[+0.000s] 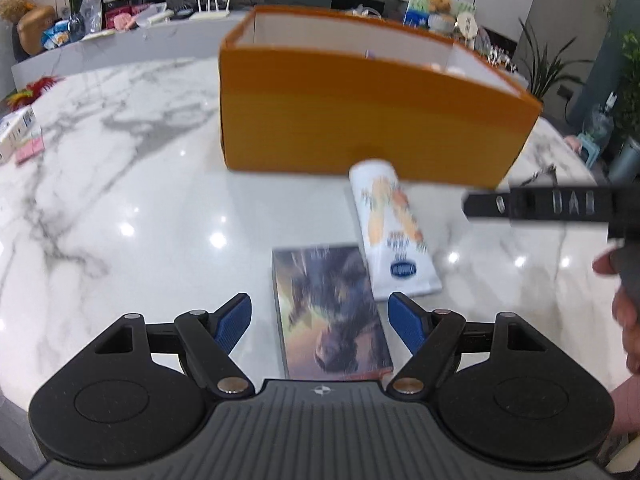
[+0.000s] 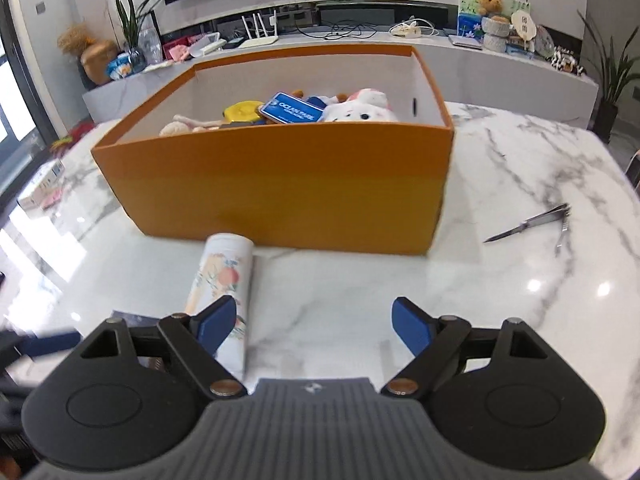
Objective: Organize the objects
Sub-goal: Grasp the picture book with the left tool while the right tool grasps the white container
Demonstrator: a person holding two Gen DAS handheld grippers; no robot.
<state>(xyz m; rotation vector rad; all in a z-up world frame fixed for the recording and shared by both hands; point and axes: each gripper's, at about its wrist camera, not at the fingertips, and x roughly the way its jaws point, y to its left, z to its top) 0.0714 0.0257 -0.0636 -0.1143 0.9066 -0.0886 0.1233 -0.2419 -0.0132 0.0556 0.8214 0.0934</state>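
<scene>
An open orange box (image 1: 360, 120) (image 2: 280, 192) stands on the marble table. It holds a white plush toy (image 2: 364, 108), a blue card (image 2: 292, 109), a yellow lid (image 2: 240, 111) and other items. A white printed tube (image 1: 394, 228) (image 2: 224, 280) lies in front of the box. A flat book with a dark picture (image 1: 332, 316) lies beside the tube. My left gripper (image 1: 320, 320) is open, its fingers either side of the book just above it. My right gripper (image 2: 312, 326) is open and empty above the table, right of the tube; part of it shows in the left wrist view (image 1: 548, 204).
A pair of metal tweezers or clippers (image 2: 536, 222) lies on the table right of the box. Small boxes and pink cards (image 1: 20, 136) lie at the table's left edge. A cluttered counter (image 2: 320, 36) runs behind the table.
</scene>
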